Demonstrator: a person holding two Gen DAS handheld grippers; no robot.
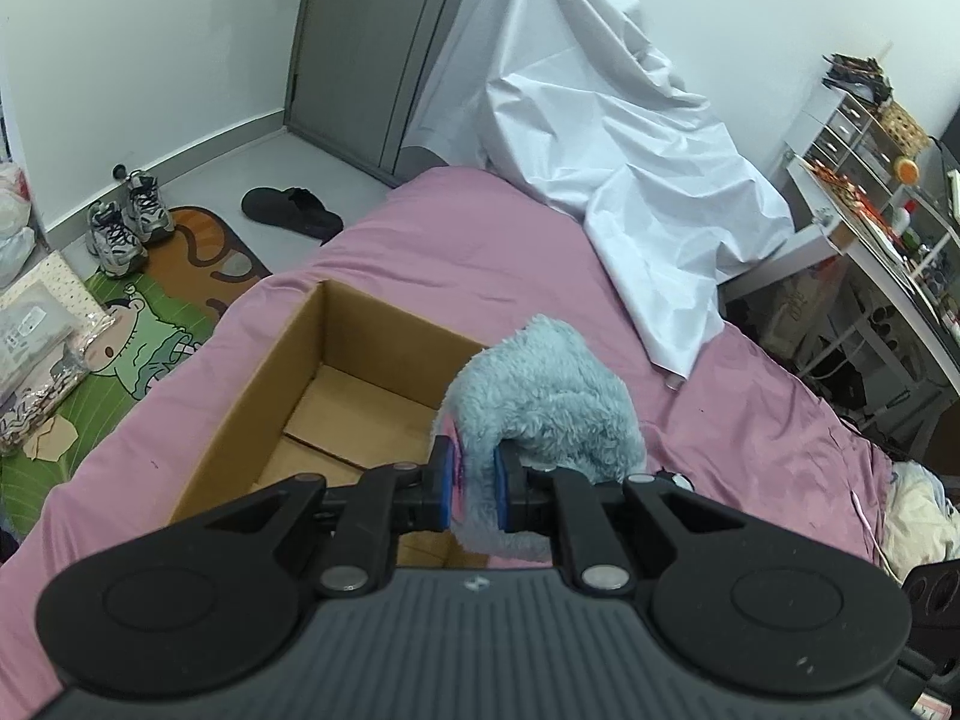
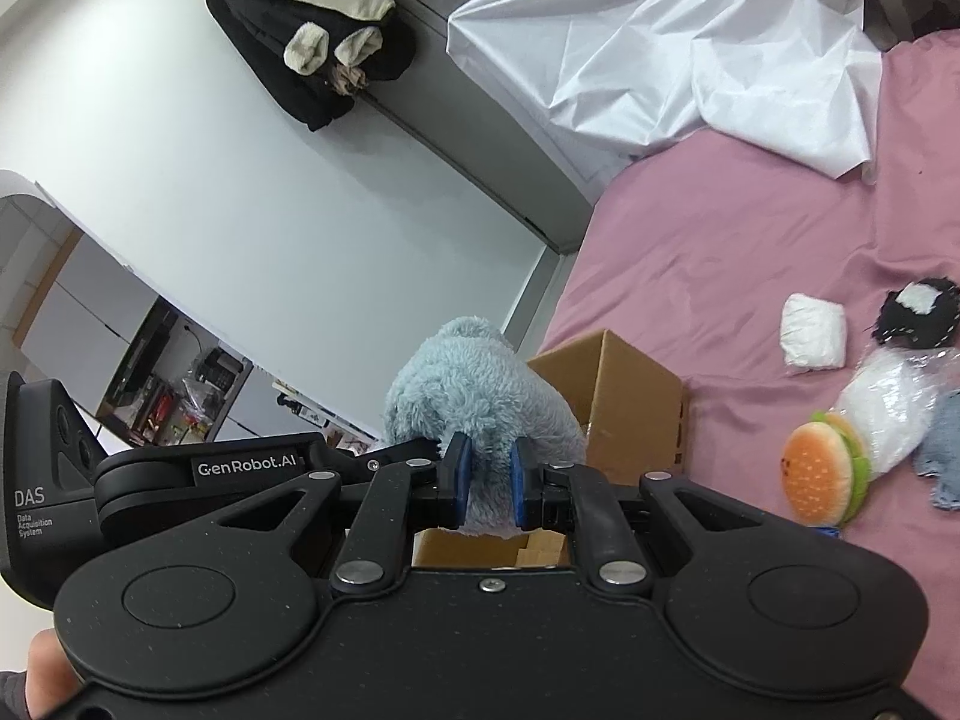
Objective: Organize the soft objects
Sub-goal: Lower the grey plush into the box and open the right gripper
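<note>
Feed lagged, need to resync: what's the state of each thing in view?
Left gripper: jaws shut on blue plush.
Right gripper: jaws shut on blue plush.
Blue plush: held aloft by the box.
Cardboard box: open, looks empty.
Burger plush: loose on the bed.
White sheet: crumpled.

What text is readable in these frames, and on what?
"GenRobot.AI": on the left gripper, seen in the right wrist view.
"DAS" and "Data Acquisition System": on that same gripper's body.
Cardboard box under the desk: print too blurred.
Nothing else is readable.
</note>
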